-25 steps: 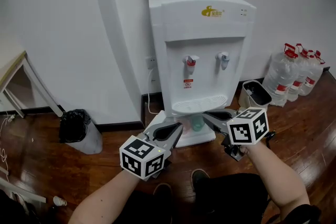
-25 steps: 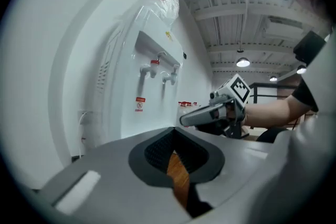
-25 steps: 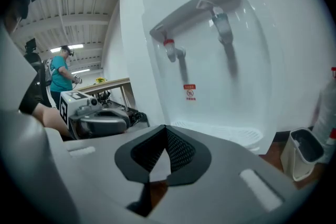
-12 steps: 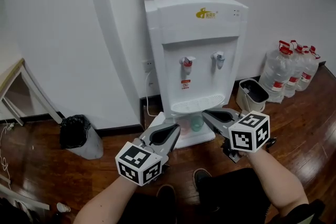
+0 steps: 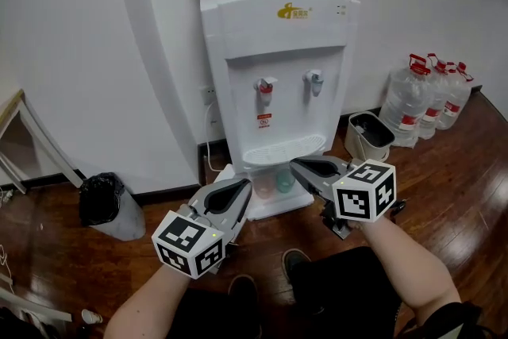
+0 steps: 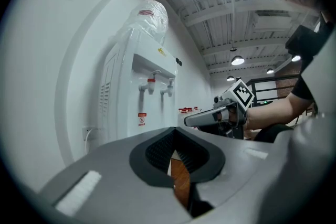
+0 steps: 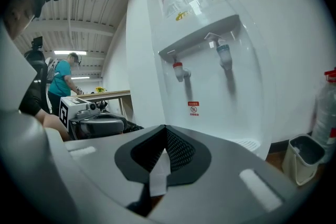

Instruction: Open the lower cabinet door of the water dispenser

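Observation:
The white water dispenser (image 5: 278,75) stands against the wall, with a red tap and a blue tap over a drip tray. Below the tray, in its lower cabinet (image 5: 274,185), a pinkish and a greenish cup show; I cannot tell how the door stands. My left gripper (image 5: 242,185) is held level, short of the cabinet's left side. Its jaws have just been opening to a narrow slit, with nothing between them (image 6: 175,131). My right gripper (image 5: 295,163) is shut and empty, its tips in front of the drip tray's right end (image 7: 165,128).
Several large water bottles (image 5: 421,103) and a small white bin (image 5: 367,137) stand to the dispenser's right. A bin with a black bag (image 5: 107,202) sits on the left by the wall, and a table leg (image 5: 16,123) beyond it. A power cord hangs left of the dispenser.
Both grippers have risen a little in the head view, and the left one has edged toward the dispenser. The head view has swung, so the dispenser now sits further left.

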{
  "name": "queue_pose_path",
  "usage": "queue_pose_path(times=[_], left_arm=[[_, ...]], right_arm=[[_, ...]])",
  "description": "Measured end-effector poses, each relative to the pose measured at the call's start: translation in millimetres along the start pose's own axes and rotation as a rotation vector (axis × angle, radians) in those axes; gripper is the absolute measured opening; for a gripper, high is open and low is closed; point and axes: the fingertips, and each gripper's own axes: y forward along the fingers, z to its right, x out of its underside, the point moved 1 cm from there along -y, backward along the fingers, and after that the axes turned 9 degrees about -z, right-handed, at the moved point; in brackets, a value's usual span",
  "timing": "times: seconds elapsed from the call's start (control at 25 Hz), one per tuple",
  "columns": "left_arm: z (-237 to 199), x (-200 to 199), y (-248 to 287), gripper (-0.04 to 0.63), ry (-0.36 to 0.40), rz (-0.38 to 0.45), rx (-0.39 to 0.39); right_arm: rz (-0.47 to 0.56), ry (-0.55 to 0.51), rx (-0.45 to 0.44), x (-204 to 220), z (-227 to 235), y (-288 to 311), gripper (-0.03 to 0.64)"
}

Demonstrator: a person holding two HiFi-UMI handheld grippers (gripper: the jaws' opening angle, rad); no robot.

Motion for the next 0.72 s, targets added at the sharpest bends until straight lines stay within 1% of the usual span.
queue_pose_path(times=[0.12,0.24,0.48,0.72], left_arm=[[-1,0,1,0.04,0.01,0.003,-0.009],[2,3,2,0.04,0.014,-0.008,-0.006],[9,7,7,0.04,0.052,-0.034,0.015],[12,8,9,0.04,0.06,-0.047,0.032]], right_arm=[[-0.006,-0.012,0.002,0,2,0,0.0],[-0.024,0.0,0.002,8,3,-2,0.0],[-0.033,-0.01,0.006,10,3,-1,0.0],[-0.026,-0.009,0.022,9,5,-6,0.0]])
